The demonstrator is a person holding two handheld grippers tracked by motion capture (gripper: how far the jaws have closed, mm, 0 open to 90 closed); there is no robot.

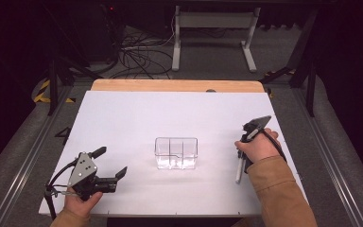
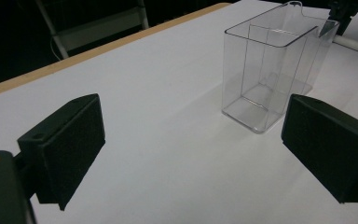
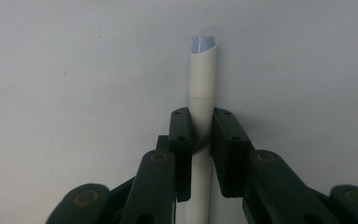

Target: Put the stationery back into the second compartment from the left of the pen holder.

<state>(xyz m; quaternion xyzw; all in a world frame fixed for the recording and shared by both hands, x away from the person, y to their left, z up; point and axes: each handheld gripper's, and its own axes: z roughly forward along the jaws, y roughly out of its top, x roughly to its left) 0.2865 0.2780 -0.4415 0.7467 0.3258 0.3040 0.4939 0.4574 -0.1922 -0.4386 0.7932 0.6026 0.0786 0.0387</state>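
While my right gripper (image 3: 201, 135) clamps pen (image 3: 202, 88) mid-barrel on table (image 1: 123, 123), at 3 o'clock of bin (image 1: 176, 152), left gripper (image 2: 191, 149) idles wide open, empty. Pen light, stiff, slick; grip near middle.

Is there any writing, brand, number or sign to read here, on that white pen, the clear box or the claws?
None can be read.
The white pen is plain on the side that shows.
The clear box bears no label.
The left claw and the right claw show no lettering.
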